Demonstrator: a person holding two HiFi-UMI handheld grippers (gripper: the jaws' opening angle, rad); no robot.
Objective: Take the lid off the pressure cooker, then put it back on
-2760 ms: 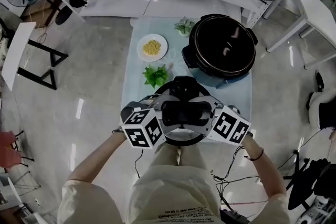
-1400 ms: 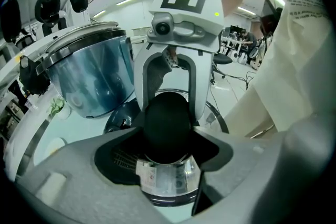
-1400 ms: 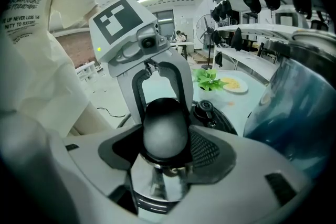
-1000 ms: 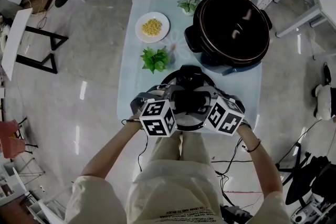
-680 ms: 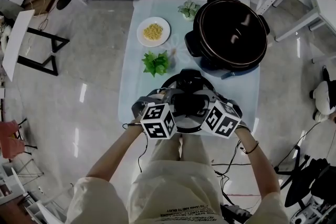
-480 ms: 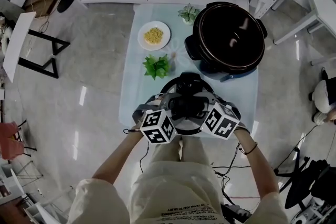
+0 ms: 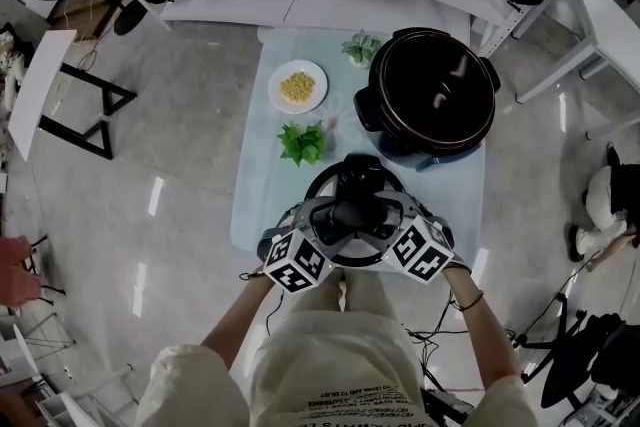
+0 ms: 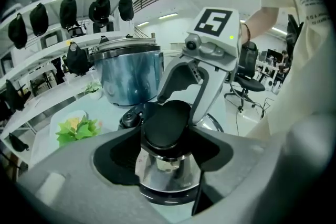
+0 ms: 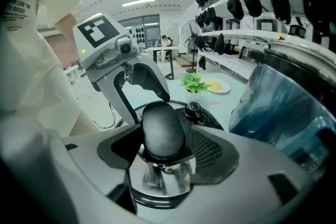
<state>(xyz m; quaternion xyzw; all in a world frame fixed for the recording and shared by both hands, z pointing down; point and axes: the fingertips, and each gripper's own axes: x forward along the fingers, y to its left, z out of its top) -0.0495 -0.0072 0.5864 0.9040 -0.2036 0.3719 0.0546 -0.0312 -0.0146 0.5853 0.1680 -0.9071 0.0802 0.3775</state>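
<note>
Head view dim, floor (image 7: pixel 152 197) glare streaks; gripper views bright, fisheye-warped w/ dark, blurry edges.

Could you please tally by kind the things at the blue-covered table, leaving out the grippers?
pressure cooker pot: 1
lid: 1
plate of yellow food: 1
green leafy bunches: 2
Total: 5

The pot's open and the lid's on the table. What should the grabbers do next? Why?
Probably close the right gripper on the lid handle and lift toward the pressure cooker. It stands open, the lid seems to rest on the table, and the right jaws, just opened wider, sit loose around the handle; the left gripper grips it.
</note>
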